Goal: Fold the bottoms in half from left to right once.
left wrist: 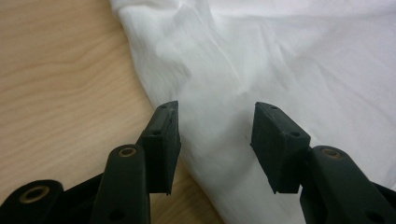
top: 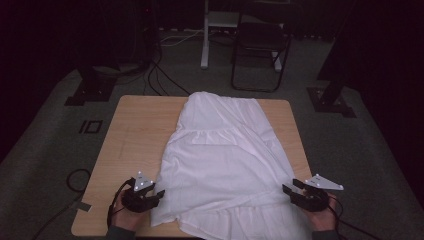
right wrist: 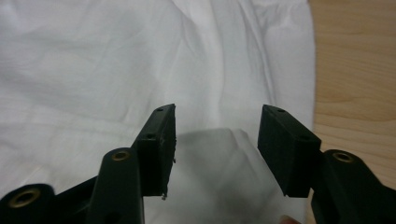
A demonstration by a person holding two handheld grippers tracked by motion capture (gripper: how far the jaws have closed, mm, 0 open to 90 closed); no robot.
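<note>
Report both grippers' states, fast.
Left gripper: open, over the white garment's edge.
Right gripper: open, above the garment, holding nothing.

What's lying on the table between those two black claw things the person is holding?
A white garment is spread over the wooden table. In the high view its near part fills the stretch between the left gripper and the right gripper.

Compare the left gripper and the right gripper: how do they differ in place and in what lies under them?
The left gripper sits at the white garment's left edge; the right gripper sits at its right edge. Under the left gripper lie both cloth and bare table; under the right gripper lies cloth. Both stand open, pinching nothing.
</note>
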